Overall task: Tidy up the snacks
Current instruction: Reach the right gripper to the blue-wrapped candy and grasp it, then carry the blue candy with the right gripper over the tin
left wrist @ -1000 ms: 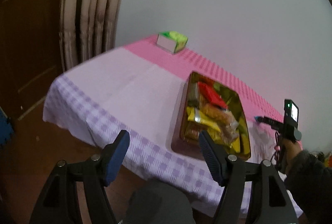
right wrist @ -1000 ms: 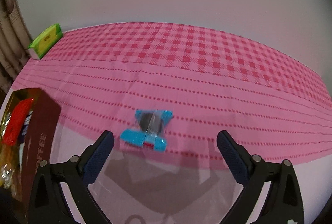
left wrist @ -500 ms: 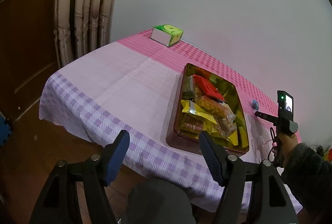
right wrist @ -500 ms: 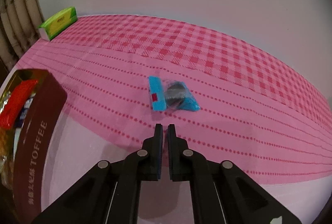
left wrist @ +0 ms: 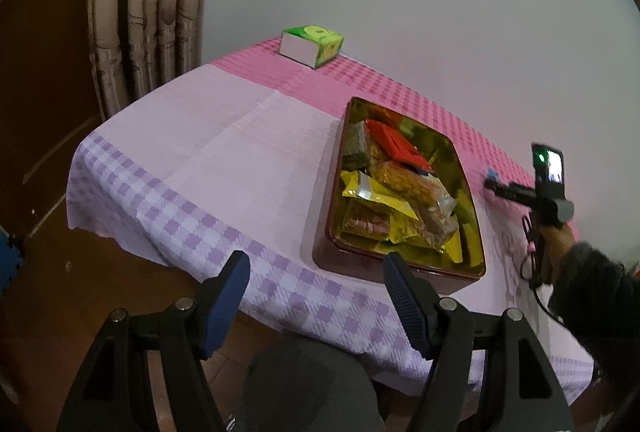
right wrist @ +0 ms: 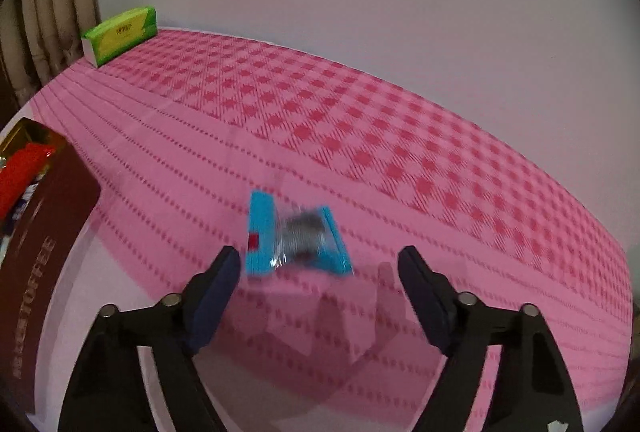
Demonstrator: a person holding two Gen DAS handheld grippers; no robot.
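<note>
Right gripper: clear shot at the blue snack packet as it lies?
Probably yes. The right gripper, whose jaws have just been opening, points at the blue snack packet, which lies alone on the pink tablecloth just ahead. Nothing lies between; the toffee tin stands well aside.

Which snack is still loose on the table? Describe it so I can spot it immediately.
Start at the brown toffee tin on the pink checked tablecloth. Right of it, on bare cloth just ahead of the open right gripper, lies a small packet. Its bright blue ends and clear middle showing something dark set it apart; it is the only snack outside the tin.
</note>
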